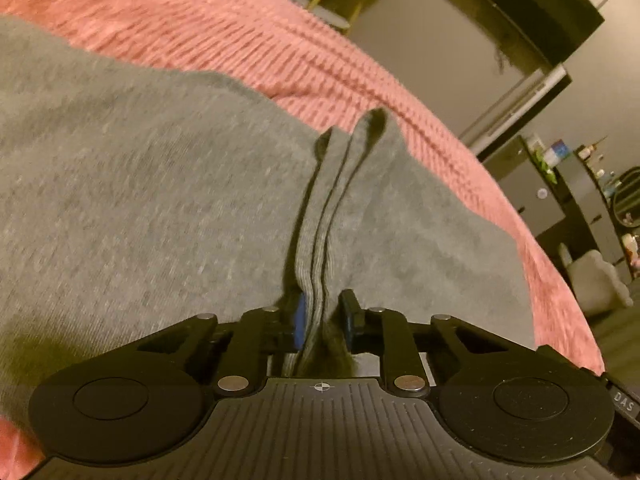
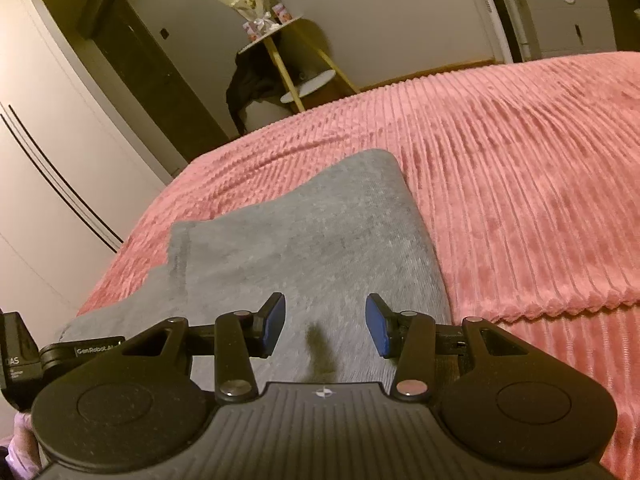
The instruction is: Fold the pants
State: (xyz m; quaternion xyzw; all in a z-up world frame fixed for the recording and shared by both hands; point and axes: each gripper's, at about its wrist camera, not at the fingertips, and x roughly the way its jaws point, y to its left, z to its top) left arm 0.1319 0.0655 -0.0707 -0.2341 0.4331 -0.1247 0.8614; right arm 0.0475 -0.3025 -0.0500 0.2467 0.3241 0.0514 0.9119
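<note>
Grey pants (image 1: 140,184) lie spread on a pink ribbed bedspread (image 1: 224,40). In the left wrist view my left gripper (image 1: 322,322) is shut on a ribbed grey hem of the pants (image 1: 328,216), which runs as a raised ridge away from the blue pads (image 1: 301,320). In the right wrist view the same grey pants (image 2: 304,232) lie folded into a stack on the bedspread (image 2: 520,180). My right gripper (image 2: 326,326) hovers just over the near end of the stack, open, with nothing between its fingers.
A small round side table (image 2: 288,52) with wooden legs stands beyond the bed's far edge. White wardrobe doors (image 2: 44,168) line the left. A grey cabinet (image 2: 568,20) and dark shelves (image 1: 592,196) with small items stand past the bed's right side.
</note>
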